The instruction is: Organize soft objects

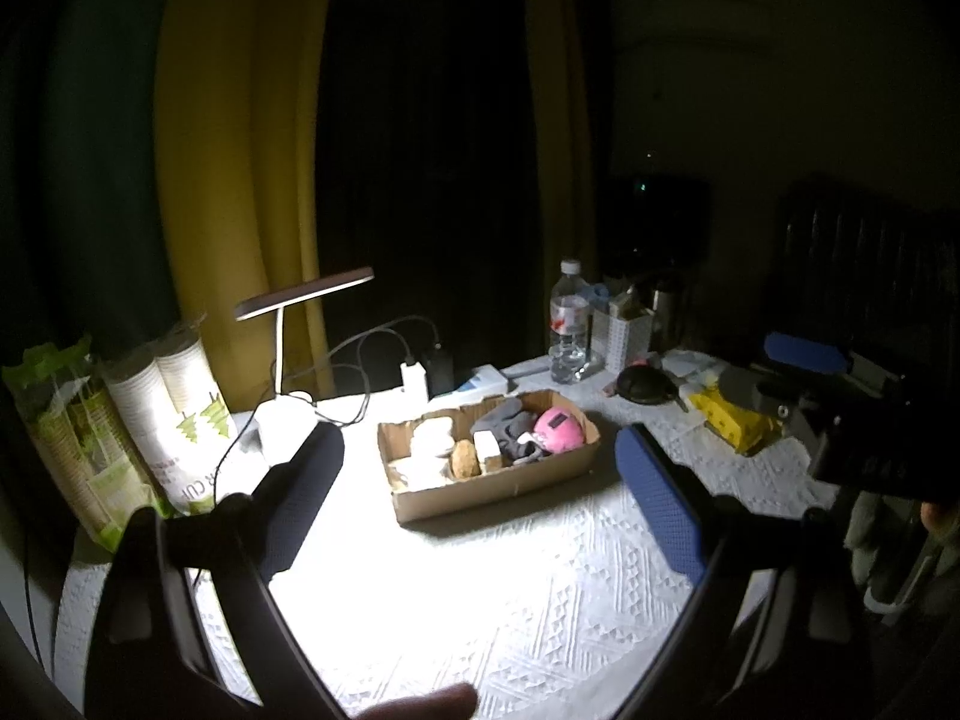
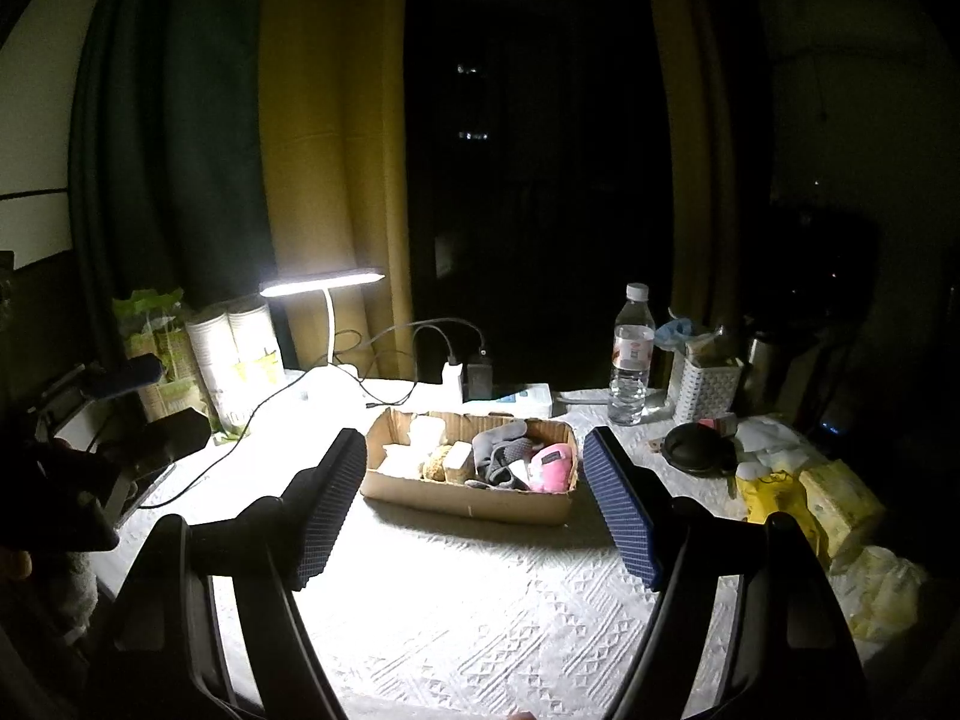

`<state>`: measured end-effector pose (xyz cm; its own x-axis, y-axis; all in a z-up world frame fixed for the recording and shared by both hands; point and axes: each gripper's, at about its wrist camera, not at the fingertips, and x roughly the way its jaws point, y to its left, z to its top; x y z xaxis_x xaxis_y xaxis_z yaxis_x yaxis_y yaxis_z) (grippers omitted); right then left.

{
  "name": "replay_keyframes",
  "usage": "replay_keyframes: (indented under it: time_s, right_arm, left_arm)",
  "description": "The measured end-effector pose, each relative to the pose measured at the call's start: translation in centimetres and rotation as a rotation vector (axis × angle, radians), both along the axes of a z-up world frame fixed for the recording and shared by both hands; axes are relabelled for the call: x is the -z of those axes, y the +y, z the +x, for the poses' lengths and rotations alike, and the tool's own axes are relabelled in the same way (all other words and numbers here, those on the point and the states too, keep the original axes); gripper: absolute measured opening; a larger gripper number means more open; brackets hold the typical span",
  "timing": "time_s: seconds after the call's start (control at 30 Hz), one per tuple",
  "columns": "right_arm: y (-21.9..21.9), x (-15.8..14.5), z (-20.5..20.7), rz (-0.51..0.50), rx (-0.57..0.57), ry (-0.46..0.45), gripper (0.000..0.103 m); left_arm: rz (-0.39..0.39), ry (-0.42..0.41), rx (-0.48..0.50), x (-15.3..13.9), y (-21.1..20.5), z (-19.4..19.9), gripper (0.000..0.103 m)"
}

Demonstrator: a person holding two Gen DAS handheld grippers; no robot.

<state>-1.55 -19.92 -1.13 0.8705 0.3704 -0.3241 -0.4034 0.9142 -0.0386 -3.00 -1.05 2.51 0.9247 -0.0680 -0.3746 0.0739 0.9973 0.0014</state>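
Note:
A low cardboard box (image 1: 498, 495) (image 2: 468, 504) sits mid-table on the white patterned cloth. Inside lie white sponges (image 1: 429, 441) (image 2: 423, 435), a brown sponge (image 1: 463, 459) (image 2: 437, 467), grey cloth (image 1: 510, 420) (image 2: 501, 450) and a pink soft toy (image 1: 561, 429) (image 2: 552, 465). My left gripper (image 1: 480, 456) is open, hanging short of the box with nothing between its blue pads. My right gripper (image 2: 474, 462) is open too, empty, also short of the box. The right gripper (image 1: 804, 354) shows at the right edge of the left wrist view; the left gripper (image 2: 123, 375) shows at the left edge of the right wrist view.
A lit desk lamp (image 2: 321, 285) with cables and chargers (image 2: 453, 381) stands behind the box. Paper cup sleeves (image 1: 174, 414) (image 2: 240, 354) stand at the left. A water bottle (image 2: 630, 354), white basket (image 2: 705, 387), black lid (image 2: 696, 450) and yellow packets (image 2: 810, 498) crowd the right.

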Motion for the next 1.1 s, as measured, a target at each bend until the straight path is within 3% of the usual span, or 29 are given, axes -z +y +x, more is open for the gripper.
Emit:
replay_keyframes:
  time_s: [0.43, 1.1]
  right_arm:
    - [0.3, 0.8, 1.3, -0.008, -0.008, 0.025, 0.078]
    - [0.5, 2.0, 3.0, -0.023, -0.001, 0.062, 0.078]
  left_arm:
    - [-0.008, -0.022, -0.019, -0.1, 0.4, 0.3, 0.093]
    - [-0.040, 0.011, -0.001, 0.9, 0.7, 2.0, 0.093]
